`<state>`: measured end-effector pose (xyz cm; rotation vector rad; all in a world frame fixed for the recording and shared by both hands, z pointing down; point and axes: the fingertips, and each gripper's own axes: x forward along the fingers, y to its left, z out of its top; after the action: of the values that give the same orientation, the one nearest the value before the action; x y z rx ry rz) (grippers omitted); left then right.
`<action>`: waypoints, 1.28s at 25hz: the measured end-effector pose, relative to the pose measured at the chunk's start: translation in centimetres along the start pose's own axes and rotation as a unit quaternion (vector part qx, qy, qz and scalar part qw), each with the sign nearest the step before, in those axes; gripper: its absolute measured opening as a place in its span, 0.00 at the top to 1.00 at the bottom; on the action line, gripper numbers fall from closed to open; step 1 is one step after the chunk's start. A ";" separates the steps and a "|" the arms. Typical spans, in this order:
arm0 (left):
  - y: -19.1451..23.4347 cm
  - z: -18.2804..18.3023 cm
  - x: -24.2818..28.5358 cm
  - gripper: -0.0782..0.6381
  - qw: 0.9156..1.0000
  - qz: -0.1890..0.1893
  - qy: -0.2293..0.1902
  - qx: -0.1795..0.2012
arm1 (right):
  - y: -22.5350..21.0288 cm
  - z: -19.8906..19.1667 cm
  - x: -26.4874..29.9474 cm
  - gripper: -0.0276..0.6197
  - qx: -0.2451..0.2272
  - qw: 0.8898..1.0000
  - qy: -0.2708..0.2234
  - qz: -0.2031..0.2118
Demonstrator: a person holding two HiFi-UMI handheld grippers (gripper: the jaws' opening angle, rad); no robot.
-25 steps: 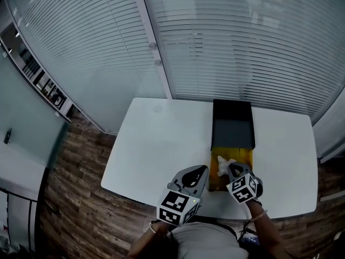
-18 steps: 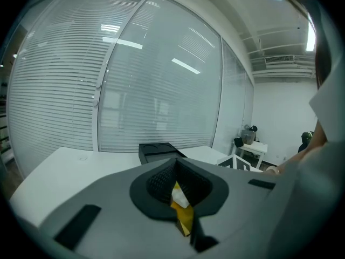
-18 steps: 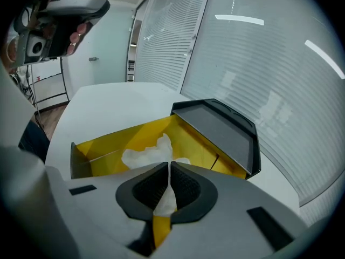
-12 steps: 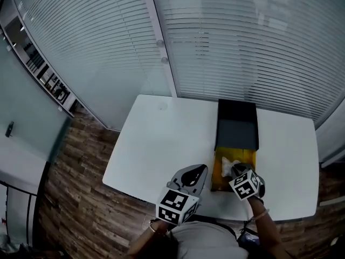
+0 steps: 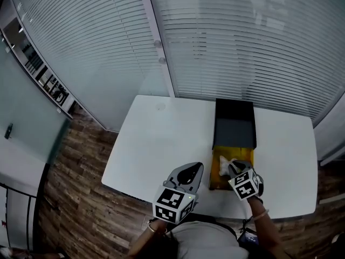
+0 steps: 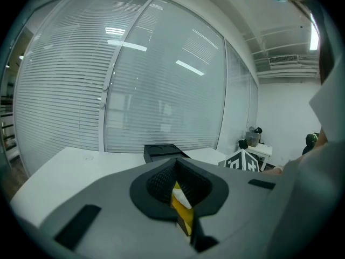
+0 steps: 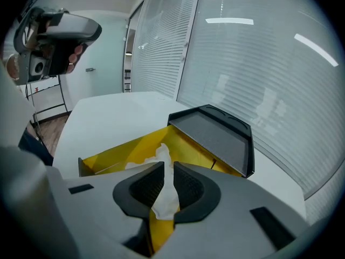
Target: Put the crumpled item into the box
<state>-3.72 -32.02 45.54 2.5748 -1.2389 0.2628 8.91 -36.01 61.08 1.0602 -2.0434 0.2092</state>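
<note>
The crumpled white tissue hangs between the pads of my right gripper, which is shut on it. It dangles over the near part of the open box, whose inside is yellow. The box's black lid lies folded back on the far side. In the head view the tissue shows just in front of the right gripper, above the box. My left gripper hovers left of the box, its jaws shut and holding nothing. A sliver of the yellow box shows beyond the left gripper.
The box rests near the front edge of a white table. A glass wall with blinds runs behind the table. Wood floor lies to the left. The right gripper's marker cube shows at the right of the left gripper view.
The right gripper, still holding the tissue, has edged slightly forward over the yellow box. The left gripper has stayed about where it was.
</note>
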 end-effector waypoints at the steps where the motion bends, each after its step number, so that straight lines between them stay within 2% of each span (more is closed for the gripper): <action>1: 0.1 0.1 -0.1 0.87 1.000 0.002 -0.001 -0.001 | 0.0 0.2 -0.3 0.84 0.005 1.000 -0.007 -0.003; 10: 0.2 0.3 -0.7 0.87 1.000 0.012 -0.009 0.000 | -0.2 2.3 -3.5 0.85 0.066 0.995 -0.066 -0.019; 16: -0.3 0.5 -1.0 0.87 1.000 0.015 -0.013 0.000 | -0.6 3.6 -6.0 0.87 0.087 0.990 -0.106 -0.032; 32: -2.2 0.8 -2.8 0.87 0.999 0.033 -0.026 -0.008 | -0.4 7.1 -14.7 0.90 0.137 0.961 -0.239 -0.039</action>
<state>-3.71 -28.90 43.60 2.5460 -1.3420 0.1989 9.85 -30.60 45.70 1.4714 -2.4445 0.2142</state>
